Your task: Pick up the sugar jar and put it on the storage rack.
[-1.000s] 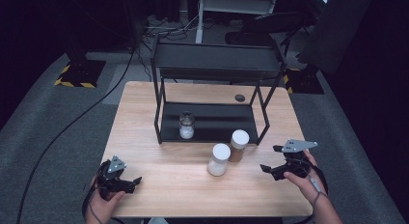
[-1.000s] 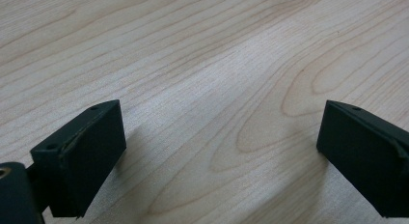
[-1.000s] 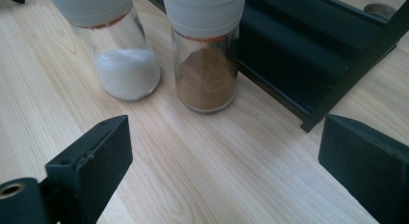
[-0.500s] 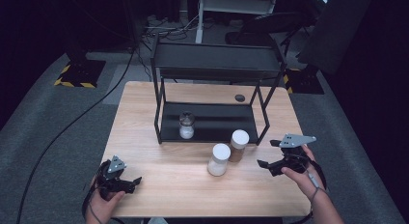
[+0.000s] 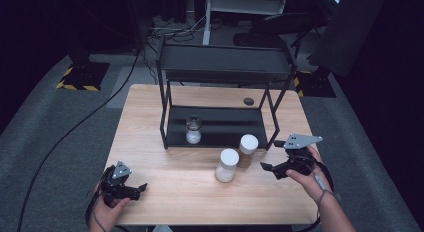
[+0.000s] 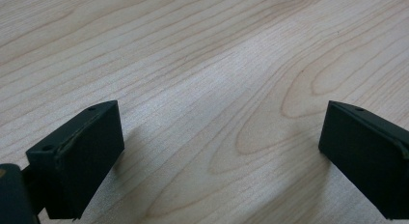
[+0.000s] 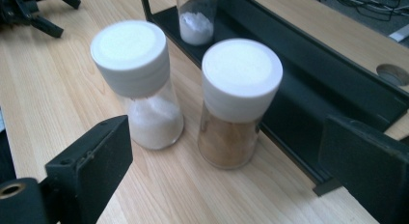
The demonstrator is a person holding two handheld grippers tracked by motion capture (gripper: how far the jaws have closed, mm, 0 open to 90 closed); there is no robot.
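Meanwhile the open right tongs (image 5: pixel 268 168) have edged closer to the brown-filled shaker (image 5: pixel 246 150); the left tongs (image 5: pixel 140 188) rest open.

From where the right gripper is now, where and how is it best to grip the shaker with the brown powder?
Probably the glass body of the brown-powder shaker, below its wide white cap. It stands upright, so come in level from the person's side; the open right gripper already faces it. Keep clear of the white-powder shaker and the rack's lower shelf close by.

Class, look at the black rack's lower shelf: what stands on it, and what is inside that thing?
A small glass jar stands on the rack's lower shelf, with white powder in its bottom part. The jar's top is too dark to make out.
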